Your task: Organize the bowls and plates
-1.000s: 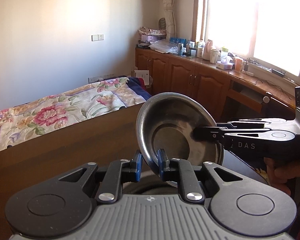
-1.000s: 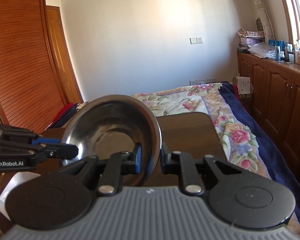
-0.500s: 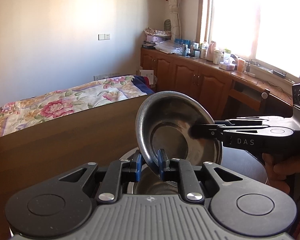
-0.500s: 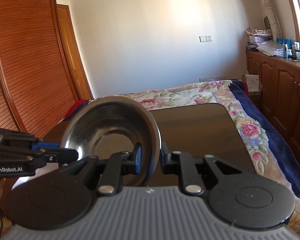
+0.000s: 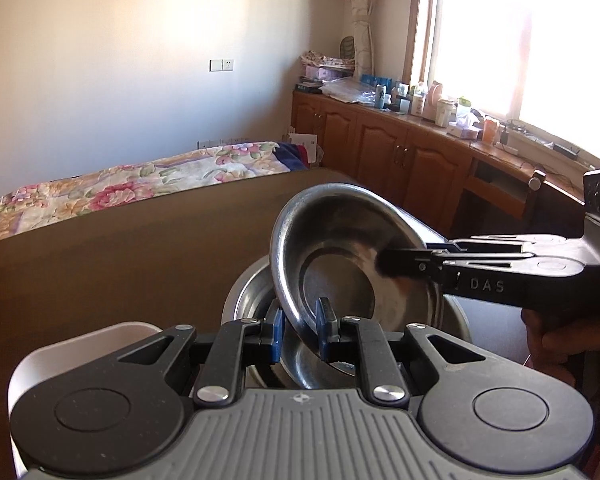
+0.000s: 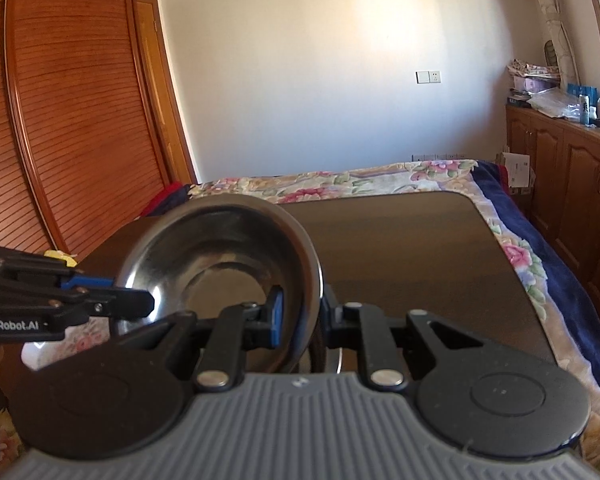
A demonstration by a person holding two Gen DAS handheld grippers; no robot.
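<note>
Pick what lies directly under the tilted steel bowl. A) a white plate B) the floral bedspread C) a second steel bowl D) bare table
C: under the tilted bowl, which both grippers pinch by the rim, a second steel bowl sits on the table.

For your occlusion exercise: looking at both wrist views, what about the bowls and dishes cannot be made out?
- Left wrist view: the lower steel bowl is mostly covered by the held steel bowl and the left gripper; how many bowls are stacked is unclear.
- Left wrist view: the white dish is hidden behind the gripper body.
- Right wrist view: the right gripper hides the lower bowl.
</note>
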